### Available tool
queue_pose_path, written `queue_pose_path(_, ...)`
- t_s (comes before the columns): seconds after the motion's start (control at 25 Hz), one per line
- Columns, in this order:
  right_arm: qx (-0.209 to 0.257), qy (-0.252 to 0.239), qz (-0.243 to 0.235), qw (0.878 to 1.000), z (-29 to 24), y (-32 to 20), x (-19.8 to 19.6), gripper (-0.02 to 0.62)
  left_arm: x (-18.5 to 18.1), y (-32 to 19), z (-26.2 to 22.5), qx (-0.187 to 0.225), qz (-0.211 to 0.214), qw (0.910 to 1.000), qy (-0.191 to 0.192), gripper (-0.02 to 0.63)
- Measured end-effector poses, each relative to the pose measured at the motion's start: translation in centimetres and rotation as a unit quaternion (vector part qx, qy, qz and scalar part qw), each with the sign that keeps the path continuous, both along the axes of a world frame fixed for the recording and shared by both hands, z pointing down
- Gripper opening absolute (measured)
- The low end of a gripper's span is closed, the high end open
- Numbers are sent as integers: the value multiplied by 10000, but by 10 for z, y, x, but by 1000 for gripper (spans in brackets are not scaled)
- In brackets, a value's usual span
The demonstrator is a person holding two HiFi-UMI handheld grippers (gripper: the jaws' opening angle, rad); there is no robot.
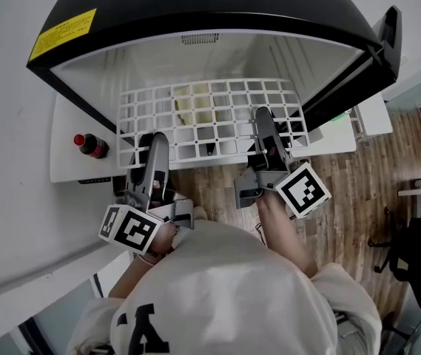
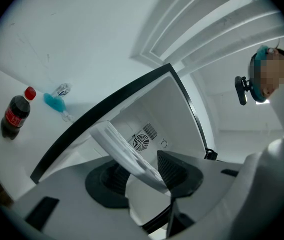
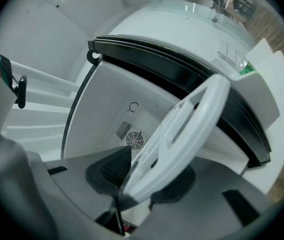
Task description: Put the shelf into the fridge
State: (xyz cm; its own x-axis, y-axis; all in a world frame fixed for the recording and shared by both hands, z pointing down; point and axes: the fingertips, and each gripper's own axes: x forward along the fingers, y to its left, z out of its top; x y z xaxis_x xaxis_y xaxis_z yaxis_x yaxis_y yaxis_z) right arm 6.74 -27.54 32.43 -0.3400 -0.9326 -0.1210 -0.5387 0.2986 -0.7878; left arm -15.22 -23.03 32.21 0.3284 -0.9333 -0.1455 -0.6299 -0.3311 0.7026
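A white grid shelf (image 1: 210,117) lies level in front of the open black fridge (image 1: 195,21), its far edge just inside the white interior. My left gripper (image 1: 153,145) is shut on the shelf's near left edge, and the shelf (image 2: 127,154) runs edge-on between its pads. My right gripper (image 1: 263,124) is shut on the near right part of the shelf (image 3: 181,134), which also crosses between its pads. Both gripper views look into the fridge to a round fan grille (image 2: 141,142) on the back wall.
A cola bottle (image 1: 90,145) with a red cap lies on the white counter (image 1: 66,161) left of the fridge. The fridge door (image 1: 365,65) stands open at the right. Wooden floor (image 1: 358,198) and a black office chair (image 1: 417,250) are to the right.
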Motion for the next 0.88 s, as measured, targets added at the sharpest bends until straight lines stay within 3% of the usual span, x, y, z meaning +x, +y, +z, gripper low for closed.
queue_pose_path(0.88,-19,-19,35,10000,3,-10,0,139,-1,-8,2,-64,106,9997,193,161)
